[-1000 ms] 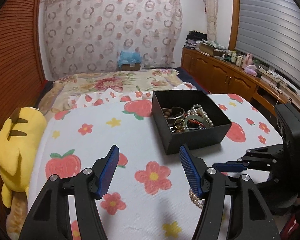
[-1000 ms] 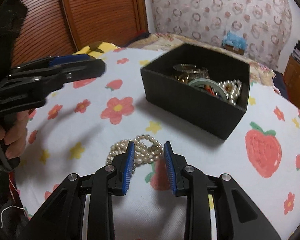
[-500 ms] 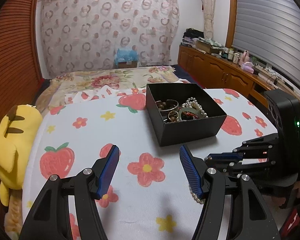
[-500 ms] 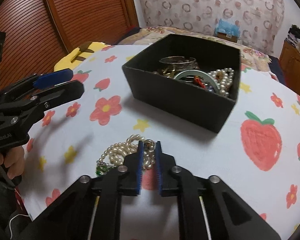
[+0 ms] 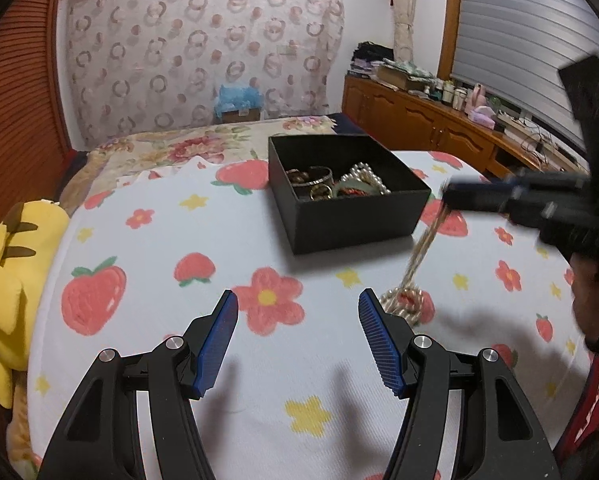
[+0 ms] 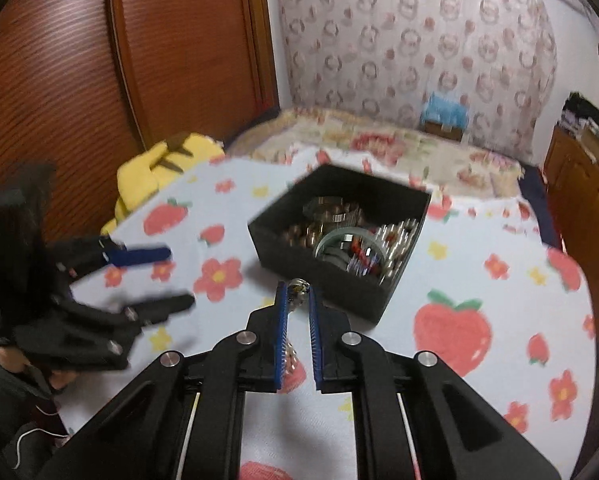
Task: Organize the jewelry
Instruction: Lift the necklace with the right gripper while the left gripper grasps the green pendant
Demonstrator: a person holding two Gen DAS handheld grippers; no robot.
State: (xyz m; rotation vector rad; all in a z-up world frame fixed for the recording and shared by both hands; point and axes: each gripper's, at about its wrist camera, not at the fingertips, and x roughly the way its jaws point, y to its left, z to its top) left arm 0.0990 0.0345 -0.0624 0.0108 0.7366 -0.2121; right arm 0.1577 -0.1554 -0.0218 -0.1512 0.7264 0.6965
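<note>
A black open box (image 5: 379,216) (image 6: 283,248) holds bangles, rings and pearls on the strawberry-print cloth. My right gripper (image 6: 298,294) is shut on a pearl necklace (image 6: 297,288) and lifts it just in front of the box. In the left wrist view the necklace (image 5: 419,252) hangs stretched from the right gripper (image 5: 455,196), with its lower end (image 5: 405,300) still coiled on the cloth. My left gripper (image 5: 297,308) is open and empty, low over the cloth in front of the box.
A yellow plush toy (image 5: 7,264) lies at the cloth's left edge. A floral bedspread (image 5: 187,144) lies behind the box. Wooden cabinets (image 5: 431,124) with clutter run along the right, and a wooden door (image 6: 179,40) stands at the left.
My right gripper closed on the pearl necklace and rose toward the box, pulling the strand up off the cloth. My left gripper stayed open and drew back slightly.
</note>
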